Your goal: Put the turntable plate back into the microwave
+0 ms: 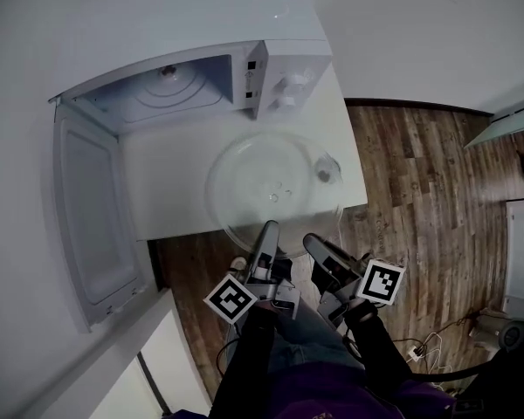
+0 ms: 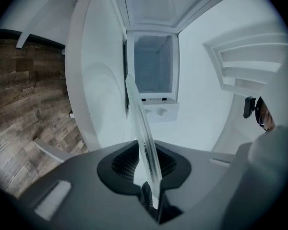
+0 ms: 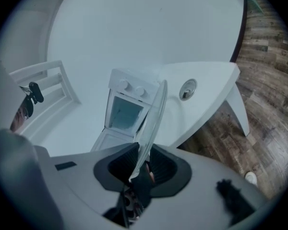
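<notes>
1. Left gripper (image 2: 150, 171): pinching the near rim of the glass turntable plate (image 1: 275, 190), which runs edge-on between the pads. Right gripper (image 3: 141, 164): pinching the same rim, just beside it on the right.
2. The plate sits roughly flat over the worktop (image 1: 170, 190), in front of the microwave (image 1: 284, 64). Its near rim juts past the worktop's front edge. I cannot tell whether the far rim is clear of the surface.
3. The door (image 1: 92, 225) is swung wide to the left. The cavity is open, with the centre hub (image 1: 168, 71) showing on its floor.
4. Judged step: carry the plate into the cavity. Both grips are on one side, so I expect the far edge to droop. I should move both hands as one, level, with no twist between them.
5. The route goes away from me and leftward. I must lift over the sill and stay off the control panel (image 1: 288, 85) and the small round piece (image 1: 325, 174) on the worktop.
6. I should lower the plate centred on the hub and let go only once it is seated.
</notes>
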### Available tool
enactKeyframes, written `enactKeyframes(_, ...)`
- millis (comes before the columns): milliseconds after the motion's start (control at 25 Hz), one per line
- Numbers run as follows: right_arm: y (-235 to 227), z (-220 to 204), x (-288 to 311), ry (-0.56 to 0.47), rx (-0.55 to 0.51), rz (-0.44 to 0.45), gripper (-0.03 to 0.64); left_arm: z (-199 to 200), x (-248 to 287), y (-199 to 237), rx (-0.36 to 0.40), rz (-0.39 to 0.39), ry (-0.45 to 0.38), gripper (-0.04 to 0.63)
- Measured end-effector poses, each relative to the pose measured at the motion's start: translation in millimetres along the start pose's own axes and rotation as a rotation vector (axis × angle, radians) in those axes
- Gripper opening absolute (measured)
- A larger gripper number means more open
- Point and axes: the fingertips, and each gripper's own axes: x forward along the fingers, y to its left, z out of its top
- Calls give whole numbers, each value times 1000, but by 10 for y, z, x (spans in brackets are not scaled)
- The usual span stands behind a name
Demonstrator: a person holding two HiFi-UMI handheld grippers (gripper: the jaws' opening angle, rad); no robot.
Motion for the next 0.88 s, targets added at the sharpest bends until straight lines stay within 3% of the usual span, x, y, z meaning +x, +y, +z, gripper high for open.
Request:
enactKeyframes(560,548,-254,471,112,-104,95,86,646,-402,-370,48,-83,-229,42)
enactKeyframes(880,751,-252,696,160,-190,135,97,900,-459,-487,68,-100,-304,41)
